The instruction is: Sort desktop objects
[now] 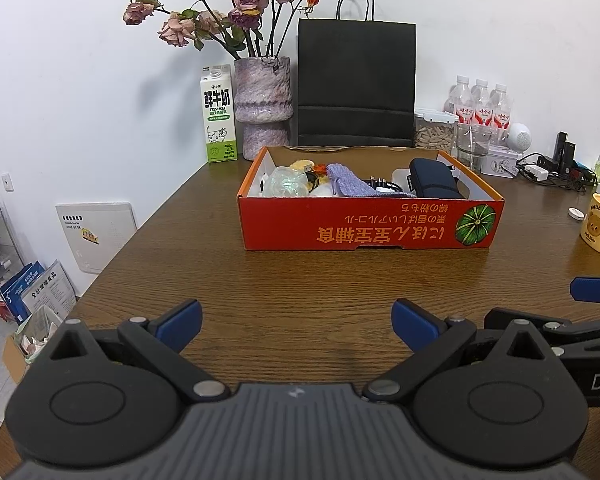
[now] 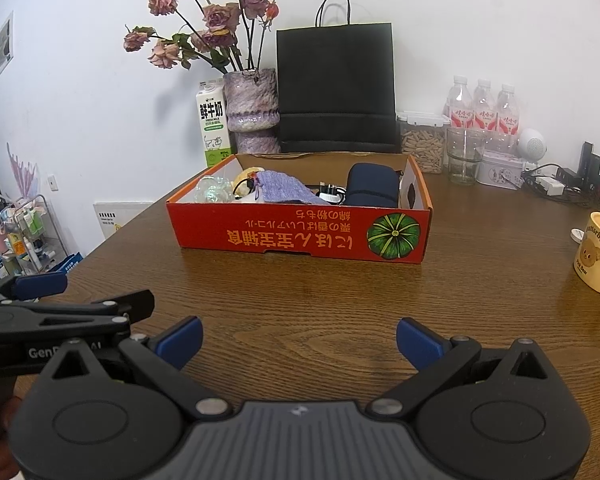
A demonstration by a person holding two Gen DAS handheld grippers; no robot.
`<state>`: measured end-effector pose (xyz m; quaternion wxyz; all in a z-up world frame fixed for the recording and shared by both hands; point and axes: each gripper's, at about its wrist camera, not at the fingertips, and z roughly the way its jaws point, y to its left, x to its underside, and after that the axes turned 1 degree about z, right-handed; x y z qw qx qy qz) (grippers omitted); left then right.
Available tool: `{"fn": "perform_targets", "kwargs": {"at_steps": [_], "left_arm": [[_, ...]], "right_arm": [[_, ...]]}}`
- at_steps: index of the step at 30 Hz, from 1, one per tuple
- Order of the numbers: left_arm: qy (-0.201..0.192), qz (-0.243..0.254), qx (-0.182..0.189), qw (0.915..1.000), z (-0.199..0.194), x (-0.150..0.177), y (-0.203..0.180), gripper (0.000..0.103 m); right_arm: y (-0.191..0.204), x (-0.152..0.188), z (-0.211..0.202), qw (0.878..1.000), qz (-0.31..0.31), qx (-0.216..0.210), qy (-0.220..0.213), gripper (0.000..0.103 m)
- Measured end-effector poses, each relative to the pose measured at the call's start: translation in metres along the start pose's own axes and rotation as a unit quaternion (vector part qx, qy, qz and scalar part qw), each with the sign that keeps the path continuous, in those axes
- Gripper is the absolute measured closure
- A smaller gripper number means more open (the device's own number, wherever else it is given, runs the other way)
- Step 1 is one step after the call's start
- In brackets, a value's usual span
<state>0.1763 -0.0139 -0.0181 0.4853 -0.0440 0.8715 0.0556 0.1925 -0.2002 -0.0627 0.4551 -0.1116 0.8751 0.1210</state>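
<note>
Both grippers hover low over the near edge of the desk [image 1: 300, 280], side by side: the left gripper [image 1: 296, 326] and the right gripper [image 2: 299, 342] each have their blue pads spread wide, holding nothing. The things to sort lie well ahead in the red box [image 1: 370, 226] at the middle of the desk: a purple pouch [image 1: 350, 184], a dark case [image 1: 434, 180], a clear crumpled wrapper [image 1: 286, 184] and small bits packed close together.

The main risk, as I judge it, is a grab into that crowd catching two things at once, or snagging the cable beside the case. The box is light card, so a push on its wall could slide it toward the vase [image 1: 262, 104] and milk carton [image 1: 218, 114] at the far edge. On the right, the yellow mug [image 2: 598, 256] sits near the right gripper's sweep.
</note>
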Motion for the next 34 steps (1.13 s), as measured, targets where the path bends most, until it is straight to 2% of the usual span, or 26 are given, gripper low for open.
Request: {"fn": "perform_targets", "kwargs": {"at_steps": [34], "left_arm": [[0.004, 0.0, 0.008, 1.0, 0.0062, 0.0011, -0.004, 0.0]], "right_arm": [[-0.0027, 0.0032, 0.0022, 1.0, 0.005, 0.009, -0.002, 0.0]]}}
